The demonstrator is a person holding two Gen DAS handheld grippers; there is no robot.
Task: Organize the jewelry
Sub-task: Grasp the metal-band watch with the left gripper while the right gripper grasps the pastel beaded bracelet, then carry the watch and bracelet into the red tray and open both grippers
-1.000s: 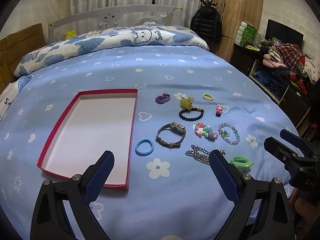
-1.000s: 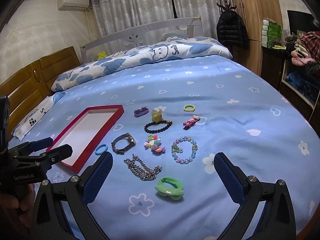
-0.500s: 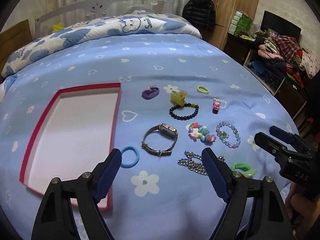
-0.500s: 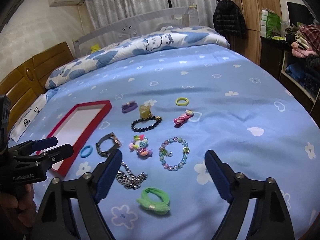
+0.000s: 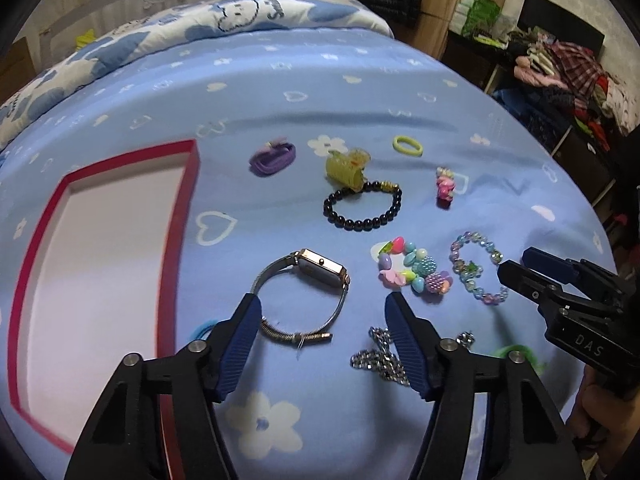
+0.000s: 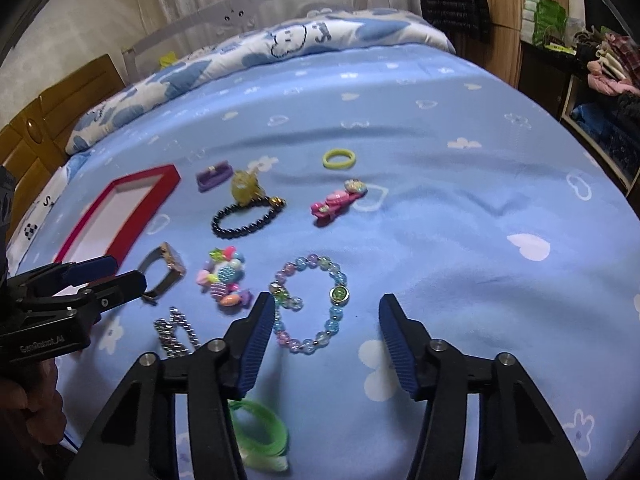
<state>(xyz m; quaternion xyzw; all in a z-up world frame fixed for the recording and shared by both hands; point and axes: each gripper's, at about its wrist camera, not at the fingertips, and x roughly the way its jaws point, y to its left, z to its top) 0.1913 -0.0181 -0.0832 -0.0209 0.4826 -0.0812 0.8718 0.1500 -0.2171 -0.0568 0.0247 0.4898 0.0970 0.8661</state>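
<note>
My left gripper [image 5: 323, 303] hangs low over a silver watch [image 5: 320, 270] with a rectangular face. The watch band lies between the blue fingers, the jaws are closing, and the pads do not touch it. My right gripper [image 6: 327, 302] hovers over a pastel bead bracelet [image 6: 338, 293]. Its jaws are closing too, with the bracelet between them and untouched. A red-rimmed tray [image 5: 188, 200] with a white floor lies to the left on the blue bedsheet.
Around them lie a black bead bracelet [image 5: 362, 208], purple hair tie [image 5: 272, 158], yellow claw clip [image 5: 346, 166], yellow-green ring [image 5: 407, 146], pink clip [image 5: 445, 188], colourful bead bracelet [image 5: 416, 272], silver chain [image 5: 376, 356], green hair tie [image 6: 260, 432]. Furniture stands right of the bed.
Both grippers have come down and forward toward the jewelry, and both pairs of jaws have narrowed. The watch and the pastel bracelet now sit between the fingers.
</note>
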